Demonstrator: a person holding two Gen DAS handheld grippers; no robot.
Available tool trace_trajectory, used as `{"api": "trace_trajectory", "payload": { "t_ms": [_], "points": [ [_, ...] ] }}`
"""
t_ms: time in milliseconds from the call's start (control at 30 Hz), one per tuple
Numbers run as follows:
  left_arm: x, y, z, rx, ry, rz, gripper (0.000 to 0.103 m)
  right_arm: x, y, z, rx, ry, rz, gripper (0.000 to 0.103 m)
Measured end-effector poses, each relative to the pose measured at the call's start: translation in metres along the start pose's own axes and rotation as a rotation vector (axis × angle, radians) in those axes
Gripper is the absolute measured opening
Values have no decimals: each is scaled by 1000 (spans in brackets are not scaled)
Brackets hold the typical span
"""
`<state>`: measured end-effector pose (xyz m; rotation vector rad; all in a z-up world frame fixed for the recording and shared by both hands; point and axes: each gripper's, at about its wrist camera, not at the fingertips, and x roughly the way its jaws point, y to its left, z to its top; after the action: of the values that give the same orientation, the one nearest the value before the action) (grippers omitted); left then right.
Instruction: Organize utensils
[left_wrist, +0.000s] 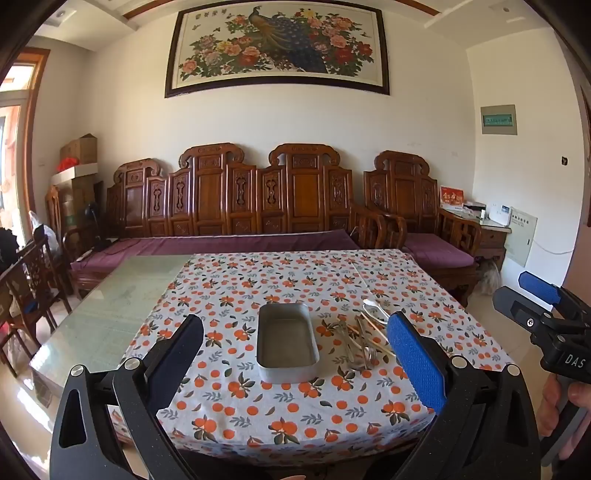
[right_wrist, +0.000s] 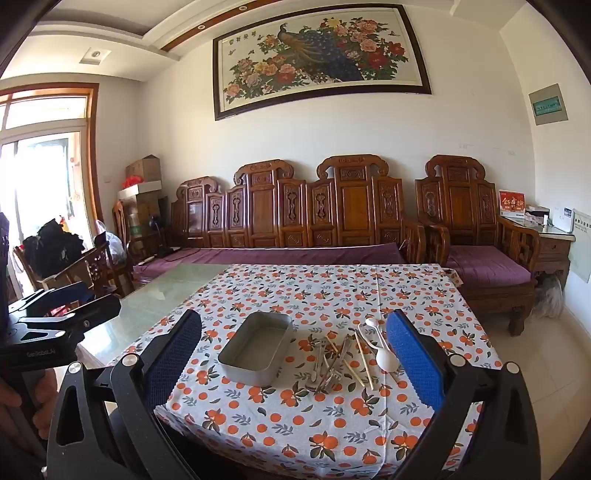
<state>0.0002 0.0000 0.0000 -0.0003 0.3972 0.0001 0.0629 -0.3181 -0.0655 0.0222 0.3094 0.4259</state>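
Two black claws (left_wrist: 295, 350) (right_wrist: 295, 350) with blue ribbed pads, silver screws, white "DAS" lettering.

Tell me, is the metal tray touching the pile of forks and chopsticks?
Apart. In the right wrist view, a strip of patterned tablecloth shows between the metal tray and the pile of forks and chopsticks.

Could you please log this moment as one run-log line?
stage: start | left hand-held gripper: open, empty | right hand-held gripper: open, empty | metal tray: empty | utensil pile: loose on tablecloth, right of tray
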Motion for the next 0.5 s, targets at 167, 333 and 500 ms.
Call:
{"api": "trace_trajectory", "payload": {
  "t_ms": [167,333,500],
  "points": [
    [0,0,0,-1,-2,-1,97,0,0,0,-2,1,0,100],
    [0,0,0,-2,-3,-1,97,-1,0,0,-2,0,-1,100],
    [0,0,0,-1,-2,-1,97,-1,-1,1,-1,-1,-1,100]
  ]
}}
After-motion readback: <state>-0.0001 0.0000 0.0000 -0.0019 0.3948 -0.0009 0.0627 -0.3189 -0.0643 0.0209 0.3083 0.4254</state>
